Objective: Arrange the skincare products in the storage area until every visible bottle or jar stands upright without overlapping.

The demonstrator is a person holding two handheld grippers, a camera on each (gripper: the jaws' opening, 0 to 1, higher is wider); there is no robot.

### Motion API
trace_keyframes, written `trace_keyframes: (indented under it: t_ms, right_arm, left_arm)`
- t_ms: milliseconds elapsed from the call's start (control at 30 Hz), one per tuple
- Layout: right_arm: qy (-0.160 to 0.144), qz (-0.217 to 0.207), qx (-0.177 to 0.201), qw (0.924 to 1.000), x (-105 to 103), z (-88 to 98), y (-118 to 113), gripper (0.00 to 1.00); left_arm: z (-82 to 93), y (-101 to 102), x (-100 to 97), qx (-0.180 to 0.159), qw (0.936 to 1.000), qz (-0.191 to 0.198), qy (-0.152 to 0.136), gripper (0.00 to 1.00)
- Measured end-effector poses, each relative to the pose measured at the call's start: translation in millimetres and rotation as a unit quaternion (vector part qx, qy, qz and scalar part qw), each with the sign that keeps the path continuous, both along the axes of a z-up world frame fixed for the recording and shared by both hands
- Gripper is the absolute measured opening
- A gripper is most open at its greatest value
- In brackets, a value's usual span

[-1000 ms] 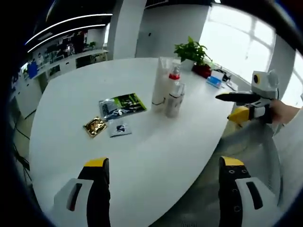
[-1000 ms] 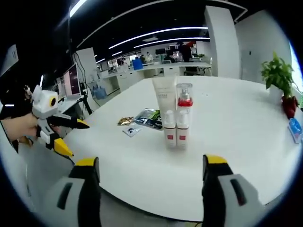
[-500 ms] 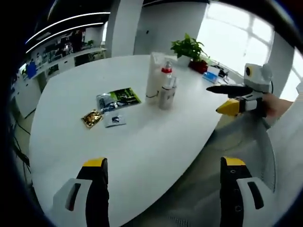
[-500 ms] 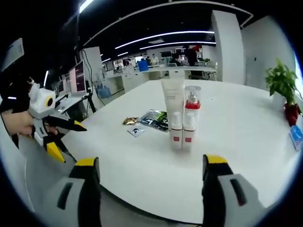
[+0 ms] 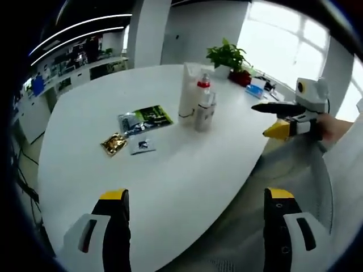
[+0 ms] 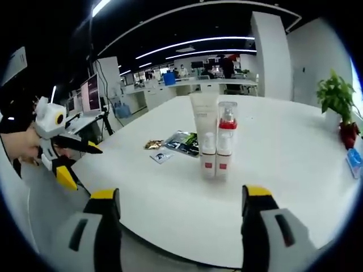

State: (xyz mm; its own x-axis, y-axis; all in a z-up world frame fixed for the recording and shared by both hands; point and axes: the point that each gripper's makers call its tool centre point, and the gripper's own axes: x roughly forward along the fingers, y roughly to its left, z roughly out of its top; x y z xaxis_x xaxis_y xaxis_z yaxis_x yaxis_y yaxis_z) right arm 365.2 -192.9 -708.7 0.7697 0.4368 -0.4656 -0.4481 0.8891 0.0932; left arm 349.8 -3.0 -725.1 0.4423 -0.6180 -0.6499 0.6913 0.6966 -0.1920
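Open-plan office surrounds a white rounded table (image 6: pixel 295 170). At its centre a white tube (image 6: pixel 203 116), a red-collared clear pump bottle (image 6: pixel 227 130) and two small white bottles (image 6: pixel 208 155) stand upright, touching; flat sachets (image 6: pixel 182 141) lie at their 9 o'clock. Left gripper (image 5: pixel 193 235) and right gripper (image 6: pixel 178 232) both gape, empty, off the table edge.

Changes logged against my earlier pictures:

- Left gripper (image 5: pixel 193 226): I have drawn it back from the white table (image 5: pixel 170 187); more of the table edge and the floor beside it now shows in its view than a second ago. Jaws as wide apart as before.
- Right gripper (image 6: pixel 178 226): I have shifted it slightly; the cluster of bottles (image 6: pixel 214 141) sits a little differently in its view. Jaws unchanged.
- Bottles and sachets (image 5: pixel 139 127): no move among themselves; only their place in each view has shifted with my hands.
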Motion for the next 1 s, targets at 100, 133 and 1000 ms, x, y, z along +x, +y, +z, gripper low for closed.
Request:
trace_keyframes:
  t_ms: [100,133,1000]
  right_arm:
    - [-0.001,0.005,-0.011,0.9999,-0.2,-1.3,1.5,0.88]
    - [-0.001,0.006,-0.011,0.9999,-0.1,-1.5,1.4,0.88]
    - [0.017,-0.019,0.008,0.9996,3.2,-6.0,-5.3,0.86]
  left_arm:
    - [1.5,0.2,11.2,0.007,0.9999,-0.009,-0.003,0.97]
    - [2.2,-0.2,13.7,0.009,0.9999,-0.012,-0.006,0.97]
    - [3.4,-22.0,106.8,0.063,0.9939,-0.083,-0.037,0.97]
